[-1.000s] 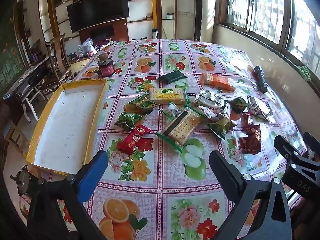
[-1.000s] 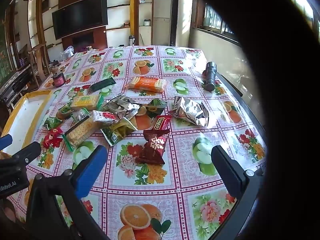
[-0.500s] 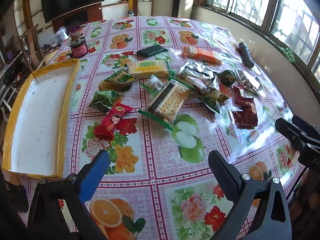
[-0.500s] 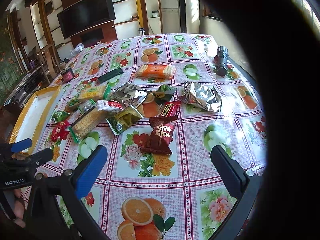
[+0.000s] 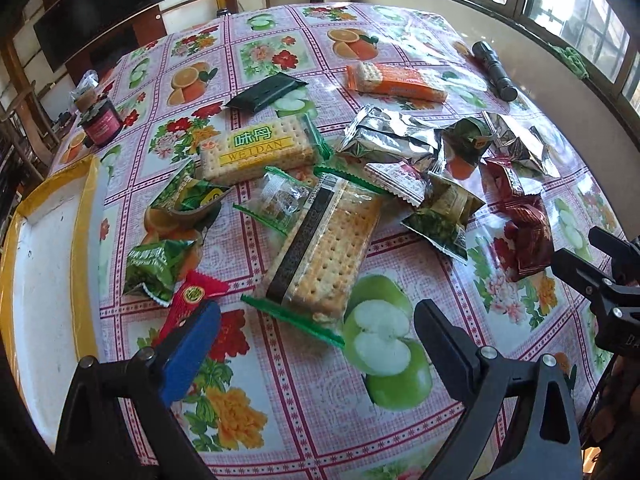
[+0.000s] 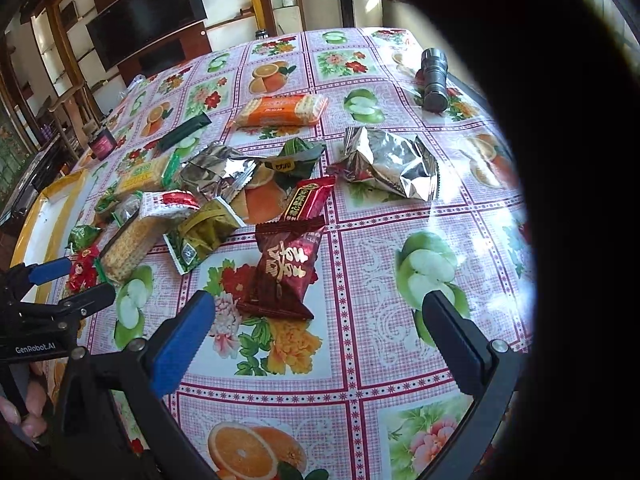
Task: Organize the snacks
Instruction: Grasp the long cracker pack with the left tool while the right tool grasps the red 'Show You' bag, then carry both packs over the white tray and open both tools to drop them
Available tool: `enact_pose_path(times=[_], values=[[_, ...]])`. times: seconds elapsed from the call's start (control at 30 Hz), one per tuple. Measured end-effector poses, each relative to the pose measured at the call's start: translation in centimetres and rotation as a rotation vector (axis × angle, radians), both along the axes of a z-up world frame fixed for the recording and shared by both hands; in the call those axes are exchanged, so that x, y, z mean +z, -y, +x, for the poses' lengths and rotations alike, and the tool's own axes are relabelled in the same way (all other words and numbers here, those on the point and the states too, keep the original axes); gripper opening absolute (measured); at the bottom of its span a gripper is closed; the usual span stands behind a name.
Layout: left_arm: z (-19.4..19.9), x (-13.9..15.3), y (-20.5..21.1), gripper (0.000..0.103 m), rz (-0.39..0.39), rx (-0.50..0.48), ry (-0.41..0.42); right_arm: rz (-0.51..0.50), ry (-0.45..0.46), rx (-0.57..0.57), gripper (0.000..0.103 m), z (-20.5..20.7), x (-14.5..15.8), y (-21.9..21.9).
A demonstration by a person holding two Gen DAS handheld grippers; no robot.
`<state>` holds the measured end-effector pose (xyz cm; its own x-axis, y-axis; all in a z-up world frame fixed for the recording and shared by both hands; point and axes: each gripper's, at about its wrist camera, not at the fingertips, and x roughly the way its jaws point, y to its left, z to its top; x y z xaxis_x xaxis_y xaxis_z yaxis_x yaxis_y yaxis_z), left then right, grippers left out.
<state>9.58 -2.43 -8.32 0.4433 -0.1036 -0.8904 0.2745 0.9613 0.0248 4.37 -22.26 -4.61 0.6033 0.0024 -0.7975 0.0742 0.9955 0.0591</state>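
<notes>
Crinkly film cracker pack (image 5: 324,244) lies flat mid-table, right of yellow-rimmed tray (image 5: 90,216) | likely light, slick wrapper, brittle crackers inside; judged best pinched across its narrow width near the green crimped end | left gripper (image 5: 316,332) jaws spread wide, empty, just short of pack | right gripper (image 6: 316,320) agape, empty, farther right of tray, near maroon packet (image 6: 286,270)

We see a dark television (image 6: 146,36) on wooden shelving at upper left, sunlit windows (image 5: 560,4) at upper right, and a chair (image 5: 24,120) at left.
</notes>
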Motion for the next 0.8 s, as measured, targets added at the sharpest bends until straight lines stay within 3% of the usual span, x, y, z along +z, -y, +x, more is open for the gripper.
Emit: enact_pose_path(times=[0.23, 0.33, 0.4, 0.43, 0.47, 0.6, 0.8], values=[[2.7, -1.8, 1.9, 0.085, 0.035, -0.079, -0.053, -0.086, -0.065, 0.001, 0.081, 2.6, -1.5, -1.5], [3.7, -1.8, 1.8, 0.079, -0.009, -0.088, -0.065, -0.089, -0.094, 0.004, 0.07, 3.3, -2.2, -1.4], [4.1, -1.4, 1.8, 0.052, -0.018, -0.093, -0.056, -0.101, -0.083, 0.002, 0.057, 3.3, -2.3, -1.4], [4.1, -1.3, 1.8, 0.046, -0.024, -0.1, -0.057, -0.102, -0.082, 0.005, 0.05, 3.3, -2.3, -1.4], [4.1, -1.3, 1.8, 0.046, -0.031, -0.108, -0.064, -0.098, -0.079, 0.005, 0.041, 3.3, -2.2, -1.3], [3.0, -1.0, 1.6, 0.046, -0.098, -0.123, -0.08, -0.07, -0.07, 0.011, 0.036, 3.0, -1.9, -0.8], [0.4, 0.7, 0.3, 0.046, -0.16, -0.05, -0.053, -0.011, -0.033, 0.028, 0.036, 1.4, -0.6, -0.5]])
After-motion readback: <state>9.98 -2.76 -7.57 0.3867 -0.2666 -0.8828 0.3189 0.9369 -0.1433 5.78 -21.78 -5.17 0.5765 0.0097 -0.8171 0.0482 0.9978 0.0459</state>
